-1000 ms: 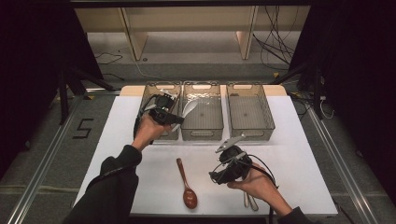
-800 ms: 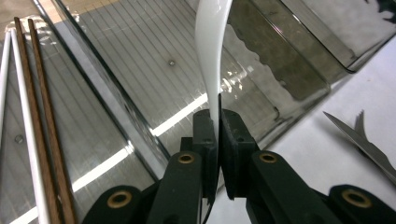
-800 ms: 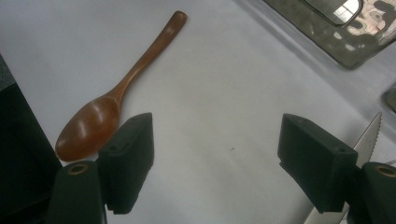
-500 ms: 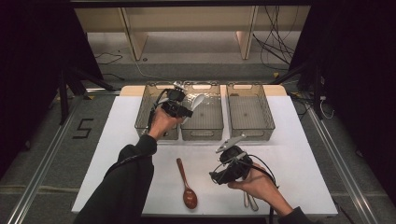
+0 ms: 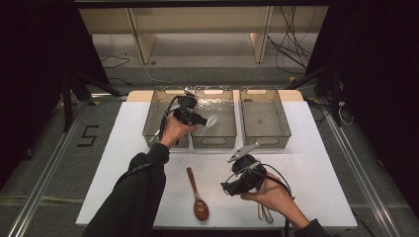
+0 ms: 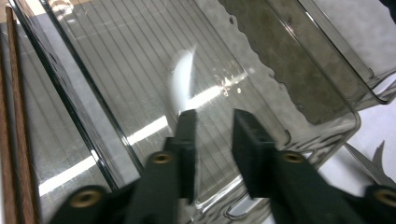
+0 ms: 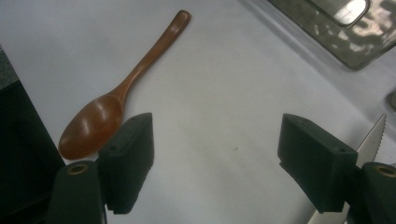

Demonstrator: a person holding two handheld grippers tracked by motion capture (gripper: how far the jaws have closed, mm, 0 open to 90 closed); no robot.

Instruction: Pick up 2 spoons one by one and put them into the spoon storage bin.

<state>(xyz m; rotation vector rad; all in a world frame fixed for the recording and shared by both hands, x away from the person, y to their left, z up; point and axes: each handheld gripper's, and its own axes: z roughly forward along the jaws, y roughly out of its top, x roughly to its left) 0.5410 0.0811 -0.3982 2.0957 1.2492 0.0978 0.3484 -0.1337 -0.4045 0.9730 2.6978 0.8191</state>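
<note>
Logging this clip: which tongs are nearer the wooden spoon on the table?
Right. The right tongs hover open just beside the wooden spoon; the left tongs are far off over the middle bin, by a white spoon.

the wooden spoon [image 7: 112, 100] looks like brown wood with a smooth, glossy finish. the white spoon [image 6: 181, 79] looks like smooth plastic. the middle bin [image 5: 214, 140] is clear smoky plastic, ribbed and shiny (light glints off its floor). the table cover [image 5: 316, 163] is matt white. the right gripper [image 7: 219, 163] has matt black pads, and the knife [image 7: 371, 135] is bright serrated metal.
</note>
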